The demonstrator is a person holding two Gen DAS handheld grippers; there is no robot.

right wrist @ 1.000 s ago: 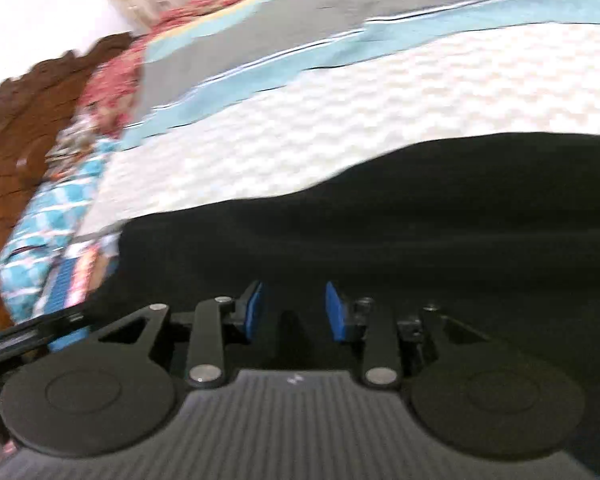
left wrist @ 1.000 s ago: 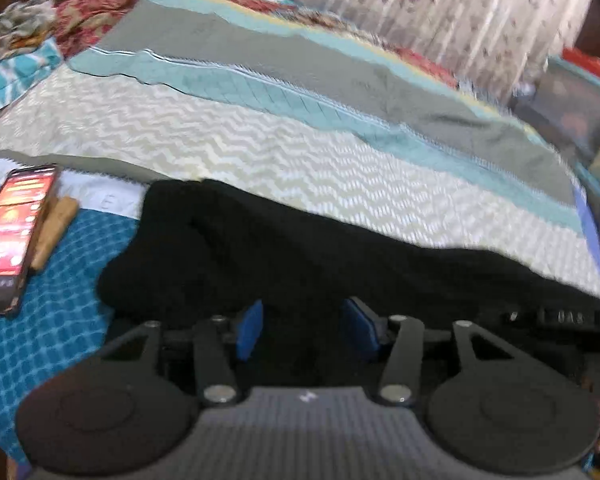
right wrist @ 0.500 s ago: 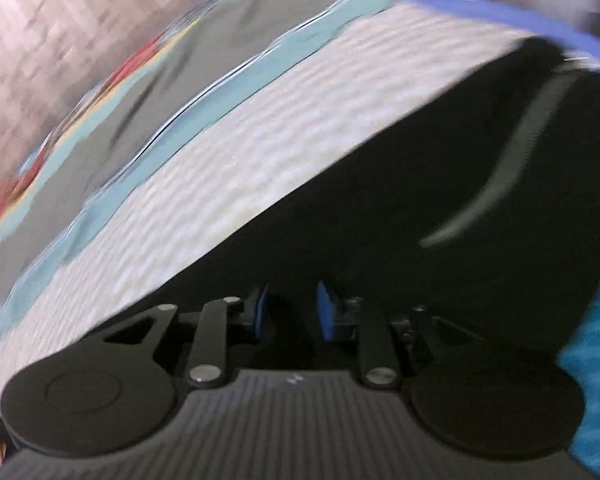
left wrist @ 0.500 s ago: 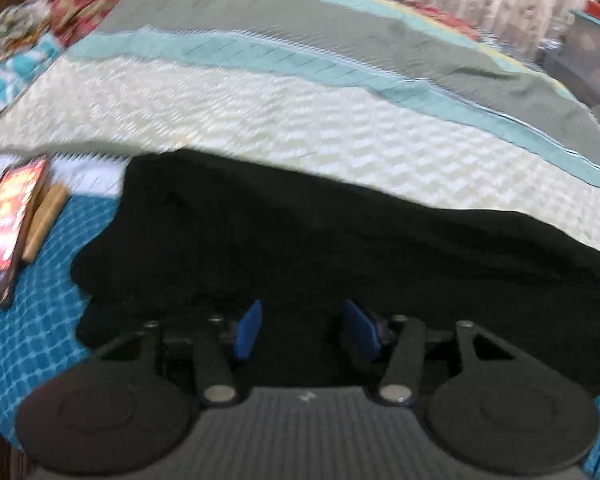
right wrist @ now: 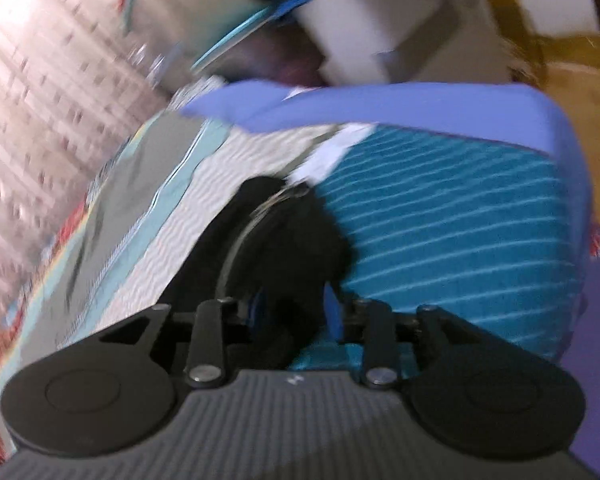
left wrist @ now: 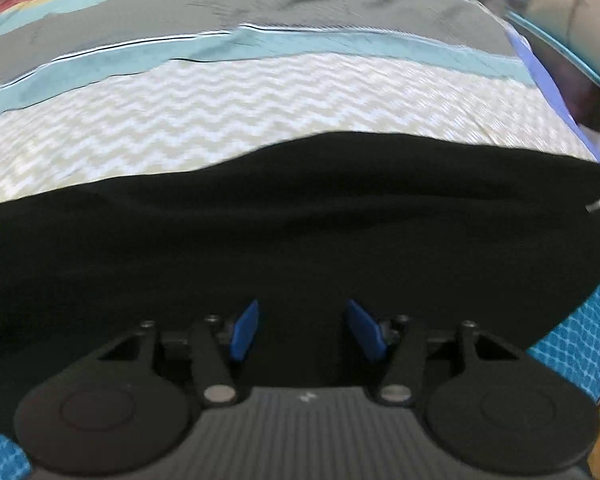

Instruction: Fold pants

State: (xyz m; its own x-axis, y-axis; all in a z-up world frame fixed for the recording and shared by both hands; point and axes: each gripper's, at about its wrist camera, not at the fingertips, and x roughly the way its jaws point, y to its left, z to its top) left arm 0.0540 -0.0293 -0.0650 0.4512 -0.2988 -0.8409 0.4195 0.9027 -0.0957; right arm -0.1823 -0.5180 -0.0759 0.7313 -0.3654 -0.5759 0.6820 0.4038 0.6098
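Left gripper (left wrist: 303, 330) wide open over black pants (left wrist: 300, 224) on bed (left wrist: 260, 100); right gripper (right wrist: 294, 316) open w/ cloth between fingers, grip unclear. Mid-fold; next: pinch hem end.

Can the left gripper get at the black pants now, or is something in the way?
Probably yes. The left gripper is open, and the black pants lie spread on the bedspread right in front of its fingers, with nothing between them.

Black pants (left wrist: 300, 232) across striped bedspread (left wrist: 228, 120)
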